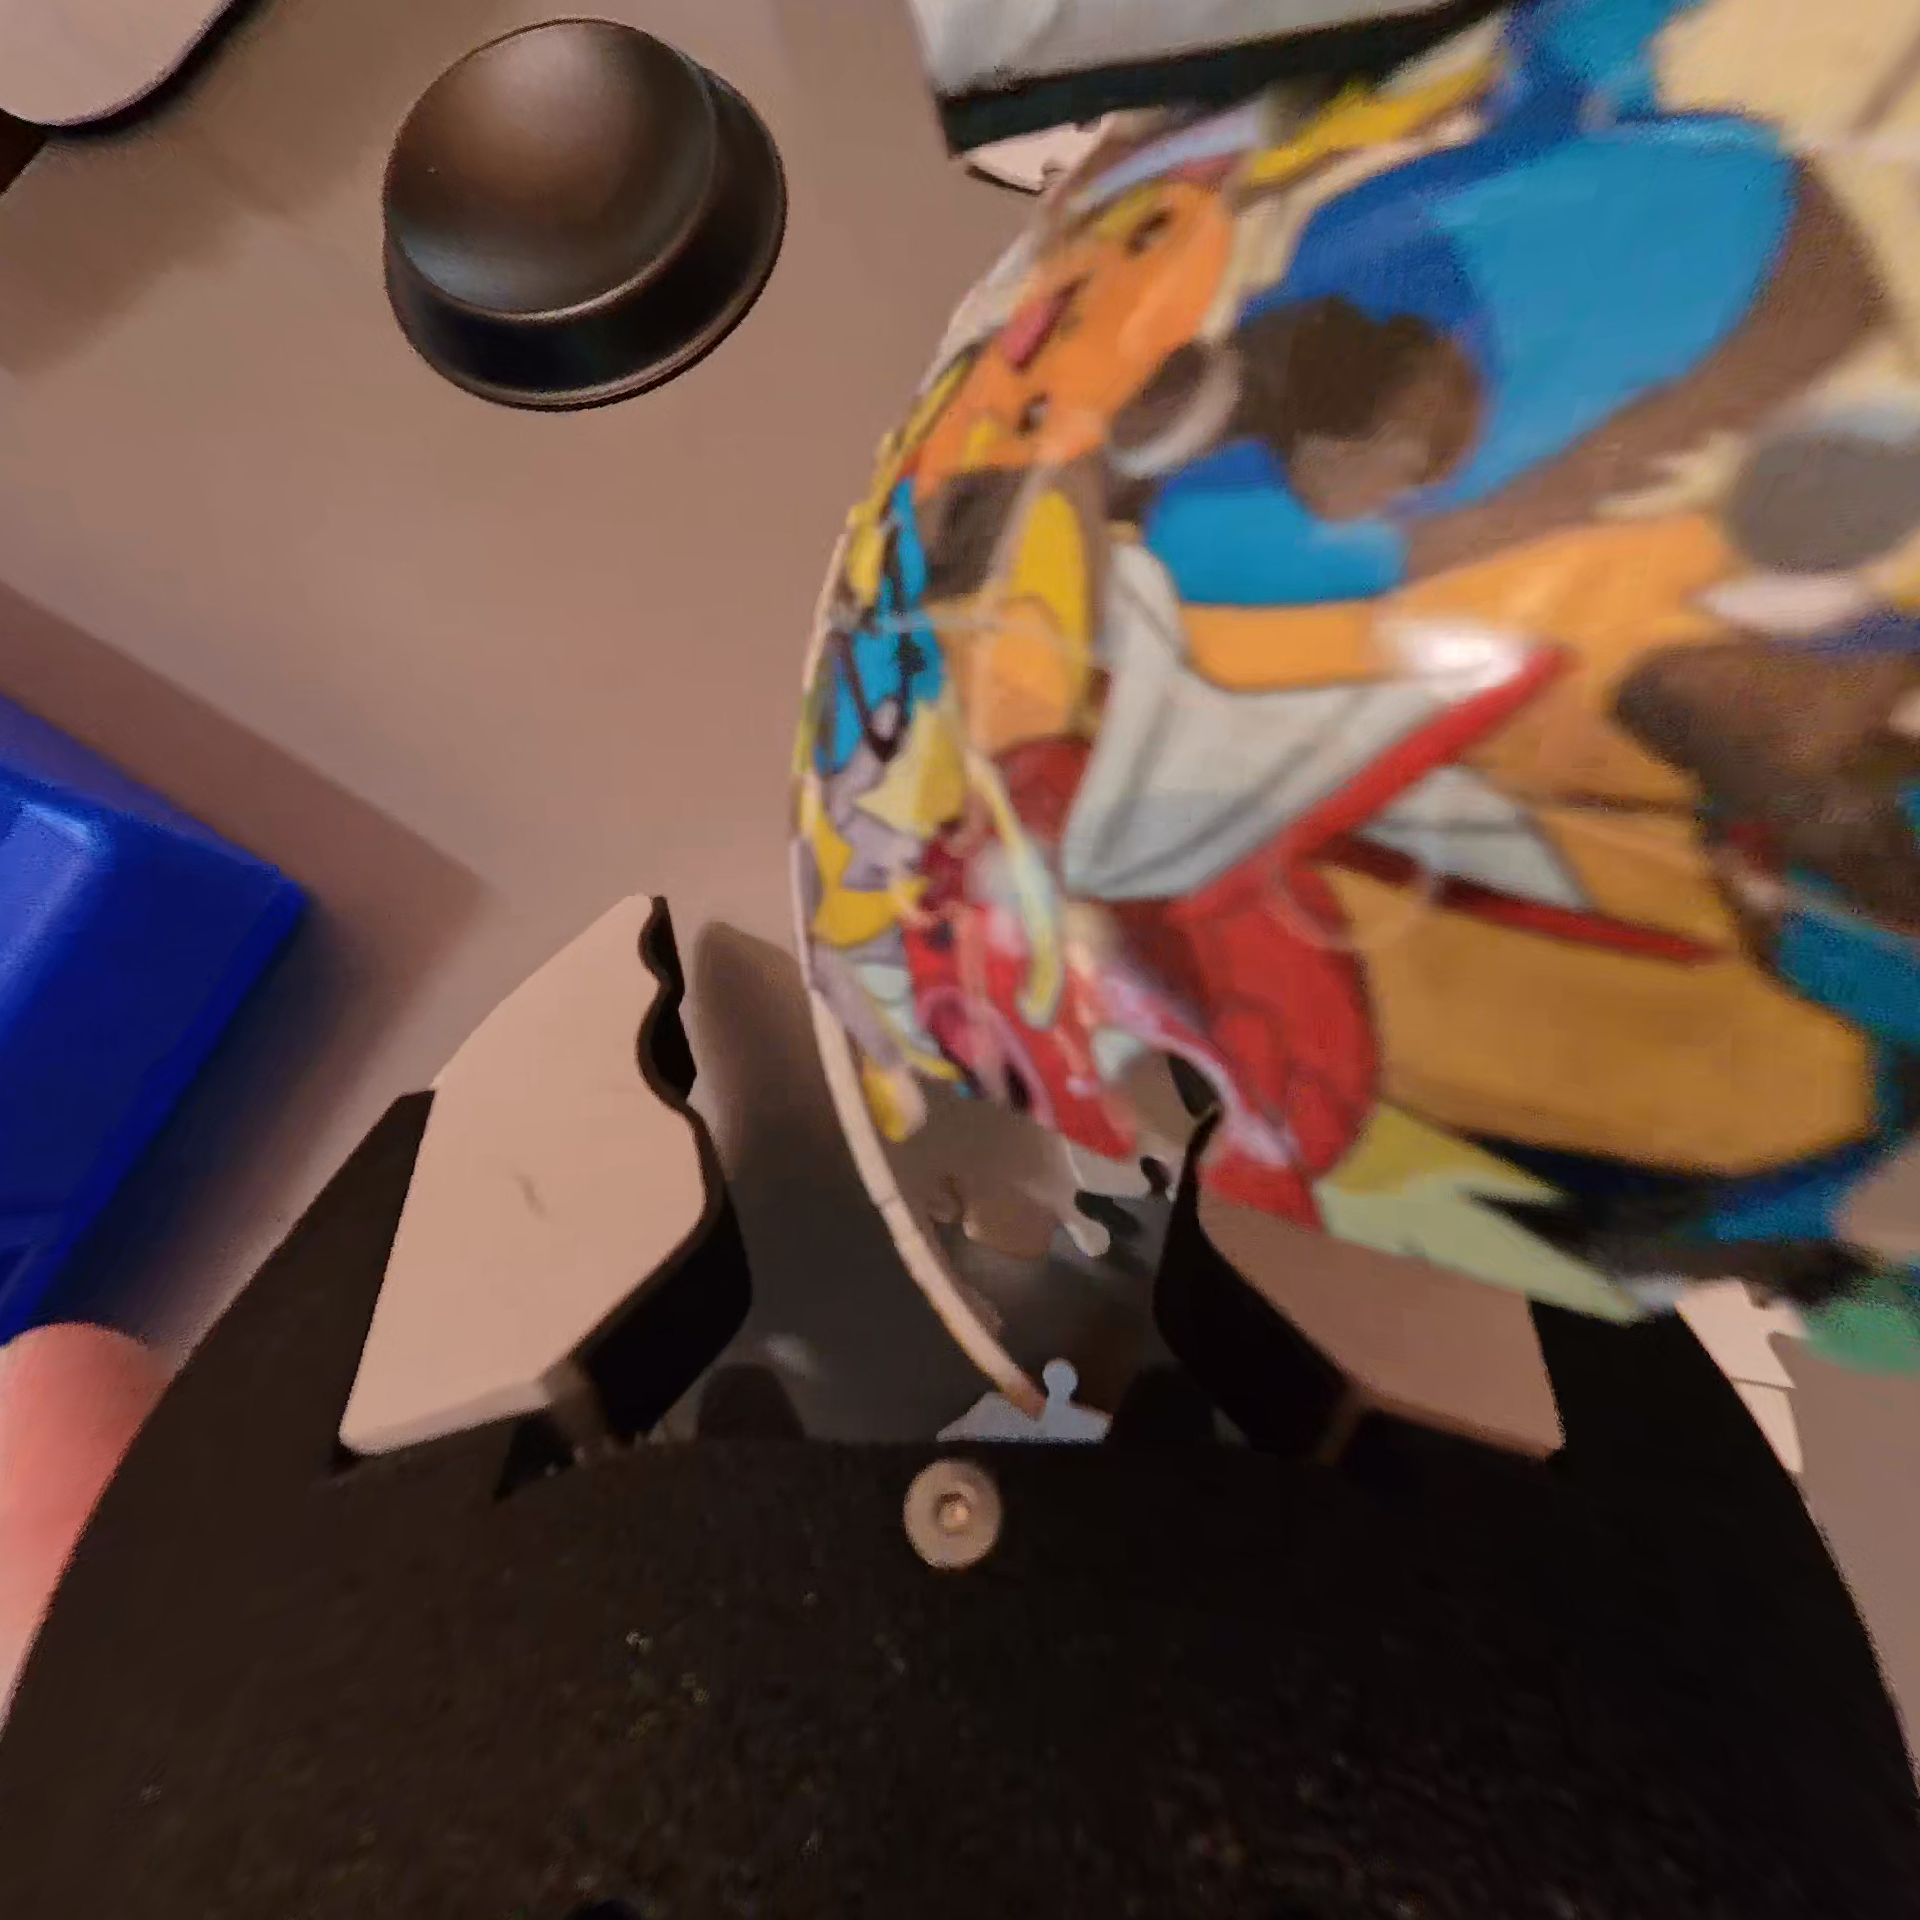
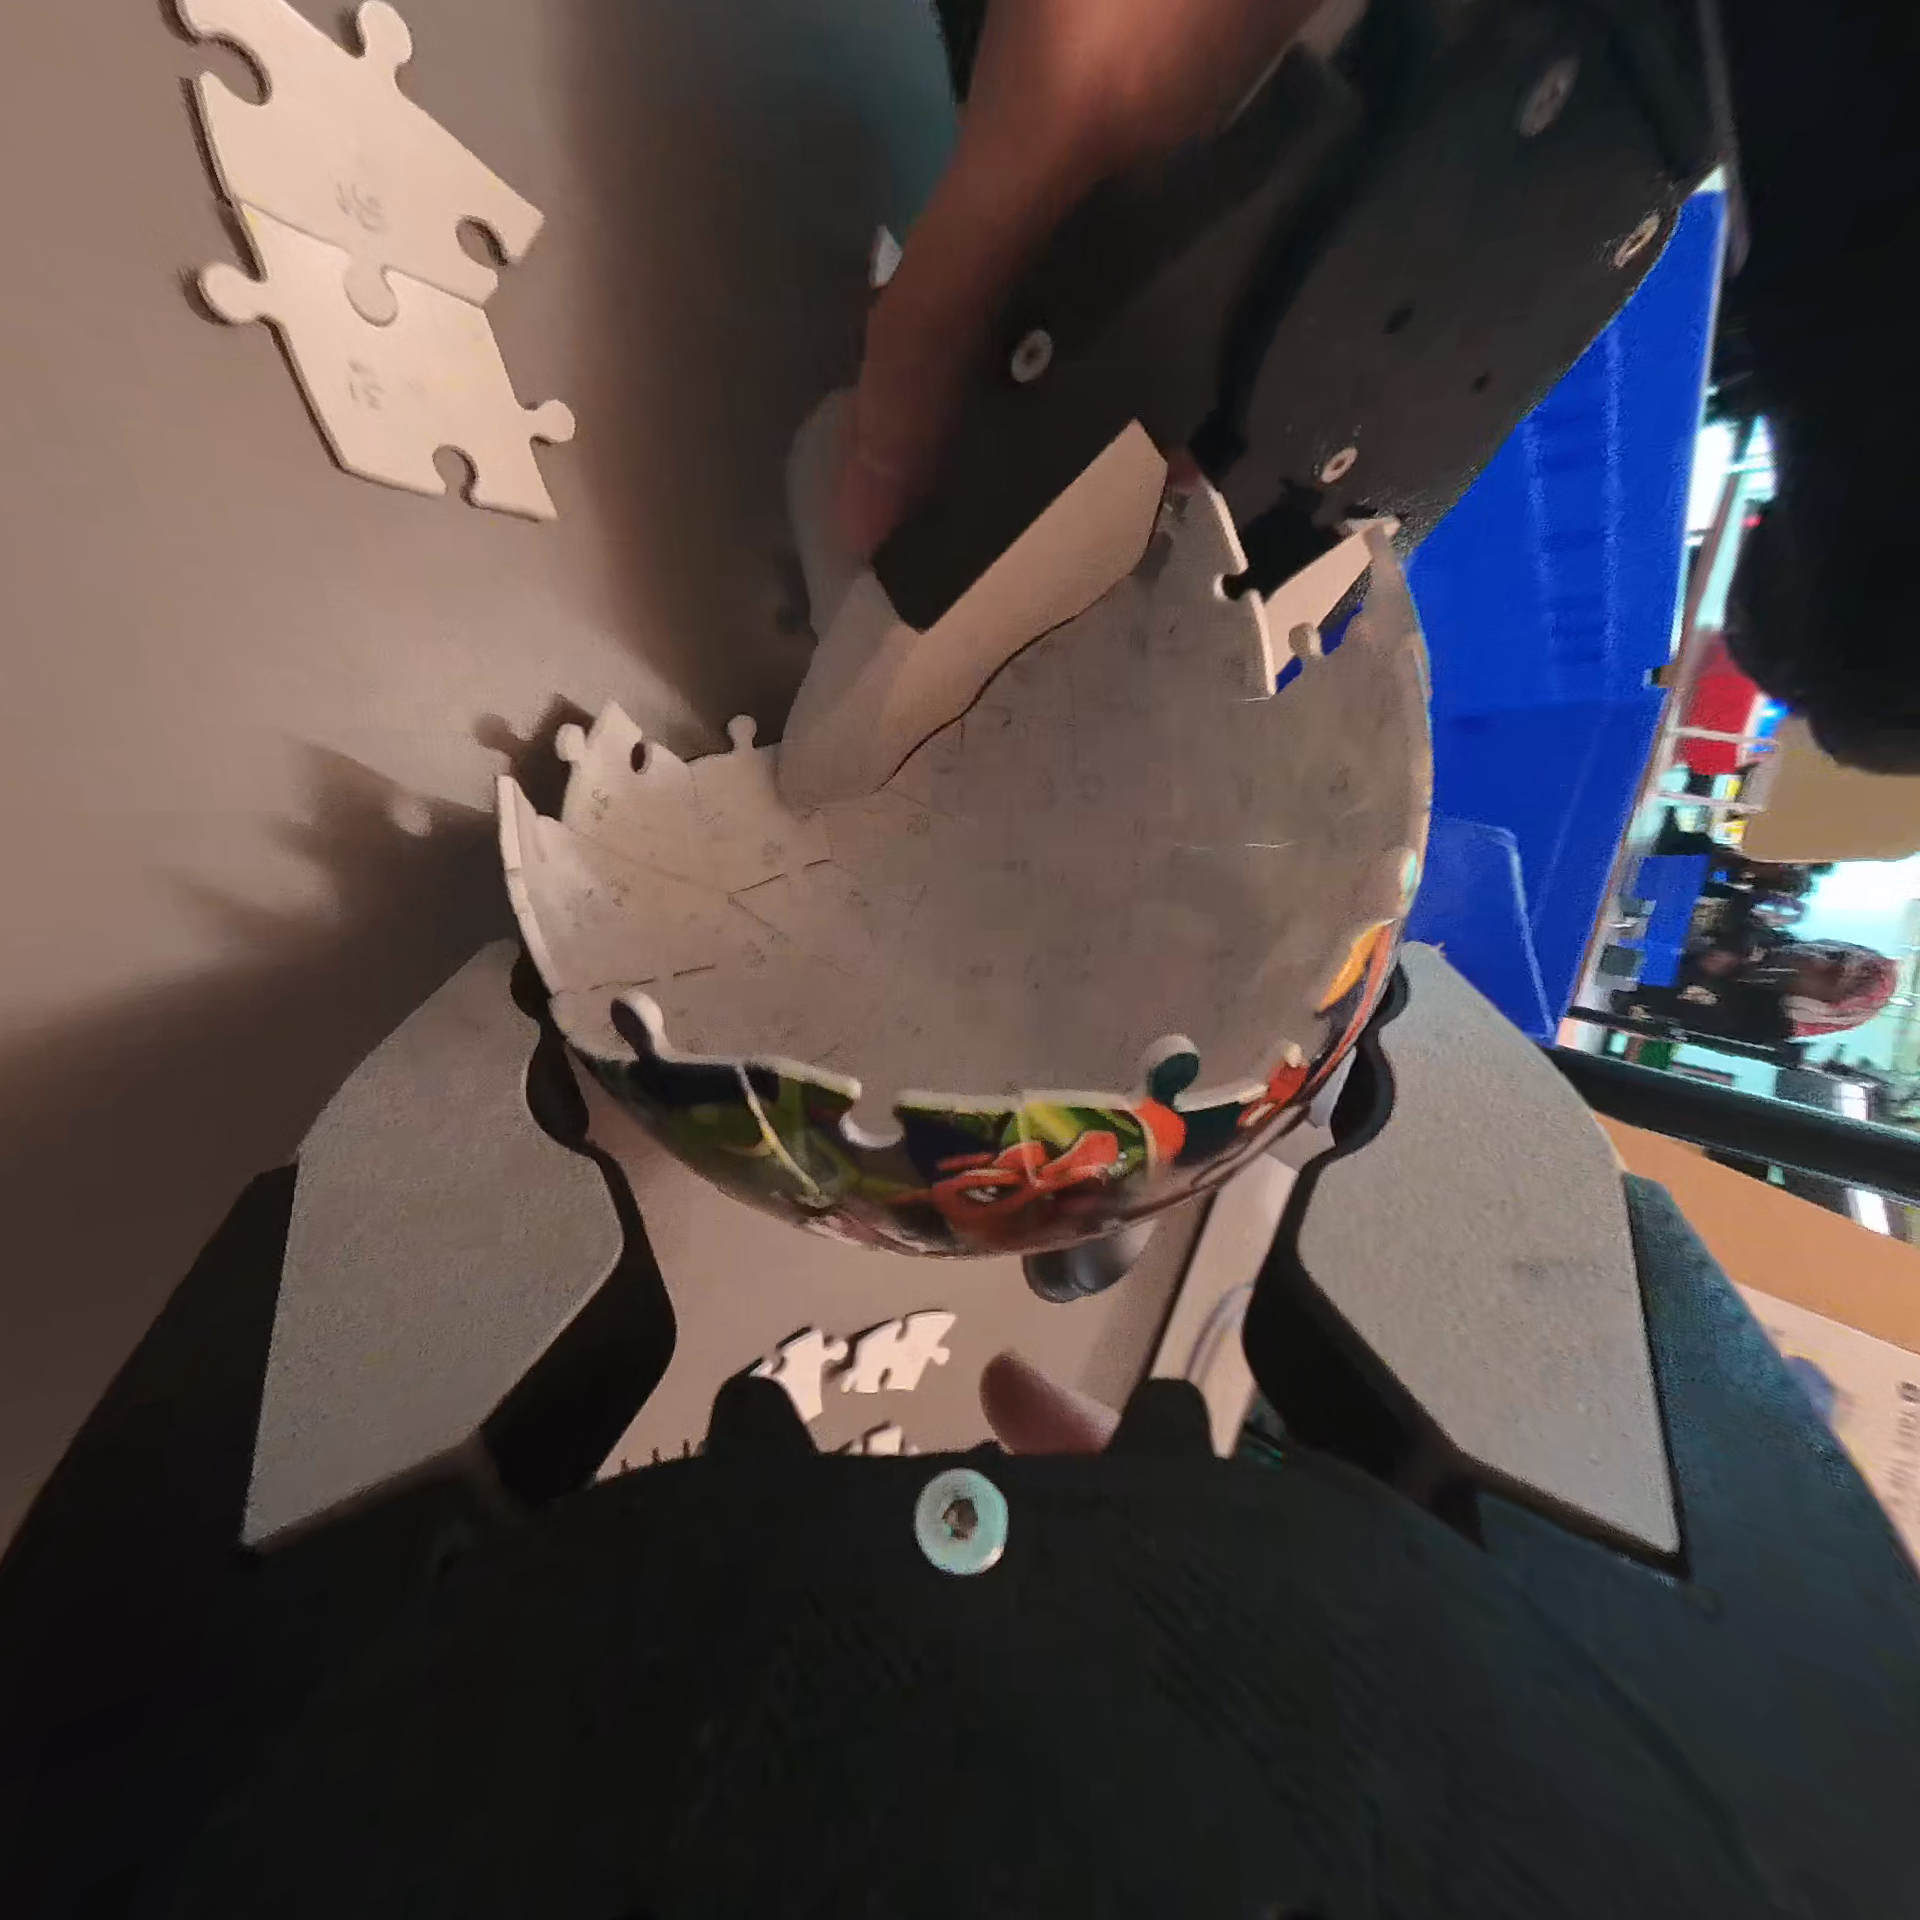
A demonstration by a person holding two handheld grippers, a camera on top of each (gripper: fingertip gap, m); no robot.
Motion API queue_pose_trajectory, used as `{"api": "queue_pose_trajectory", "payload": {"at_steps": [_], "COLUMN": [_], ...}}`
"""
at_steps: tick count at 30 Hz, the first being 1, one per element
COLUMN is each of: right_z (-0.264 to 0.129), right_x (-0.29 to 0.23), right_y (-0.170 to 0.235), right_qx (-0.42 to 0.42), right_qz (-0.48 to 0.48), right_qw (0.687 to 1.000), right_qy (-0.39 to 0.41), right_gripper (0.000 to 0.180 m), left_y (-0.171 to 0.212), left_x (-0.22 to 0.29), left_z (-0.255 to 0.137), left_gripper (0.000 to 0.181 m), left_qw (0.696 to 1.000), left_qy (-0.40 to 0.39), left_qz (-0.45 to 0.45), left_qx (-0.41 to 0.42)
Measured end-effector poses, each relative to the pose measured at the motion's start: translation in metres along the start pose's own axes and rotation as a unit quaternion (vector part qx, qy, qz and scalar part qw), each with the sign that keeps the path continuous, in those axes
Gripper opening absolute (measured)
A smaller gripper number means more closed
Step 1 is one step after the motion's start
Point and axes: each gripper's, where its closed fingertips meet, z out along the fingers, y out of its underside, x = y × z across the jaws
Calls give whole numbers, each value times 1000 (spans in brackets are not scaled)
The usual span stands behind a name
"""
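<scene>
A half-built ball puzzle forms a curved shell [image 2: 1039,883], pale inside and printed with bright cartoon colours outside [image 1: 1351,675]. My right gripper [image 2: 961,997] is shut on the shell, with one finger pressed on each side of its outer wall, and holds it above the table. My left gripper [image 1: 930,1013] comes in from the far side in the right wrist view [image 2: 1091,665] and straddles the shell's jagged rim. One of its fingers [image 2: 935,644] lies inside the bowl, the other outside. Its jaws stand apart, with a gap between the left finger [image 1: 582,1143] and the rim.
A dark round stand [image 1: 582,208] and a blue box [image 1: 104,987] sit on the beige table. Two joined pieces [image 2: 374,281] lie face down at the far left, and more loose pieces [image 2: 894,1351] lie under the shell. A cardboard box [image 2: 1766,1226] stands to the right. A hand [image 2: 956,312] holds the left gripper.
</scene>
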Motion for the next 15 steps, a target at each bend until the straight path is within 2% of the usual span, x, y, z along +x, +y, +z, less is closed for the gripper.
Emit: {"api": "queue_pose_trajectory", "payload": {"at_steps": [6, 15], "right_z": [-2, -2], "right_x": [-1, 0], "right_y": [-1, -5], "right_qx": [-35, -50], "right_qz": [-30, -38], "right_qw": [998, 997], "right_qy": [39, 34], "right_gripper": [141, 142], "left_y": [2, 7], "left_x": [0, 1], "left_z": [-6, -9], "left_gripper": [97, 94], "left_qw": [1000, 999], "left_qy": [-21, -30], "left_qz": [4, -16], "left_qx": [3, -12]}}
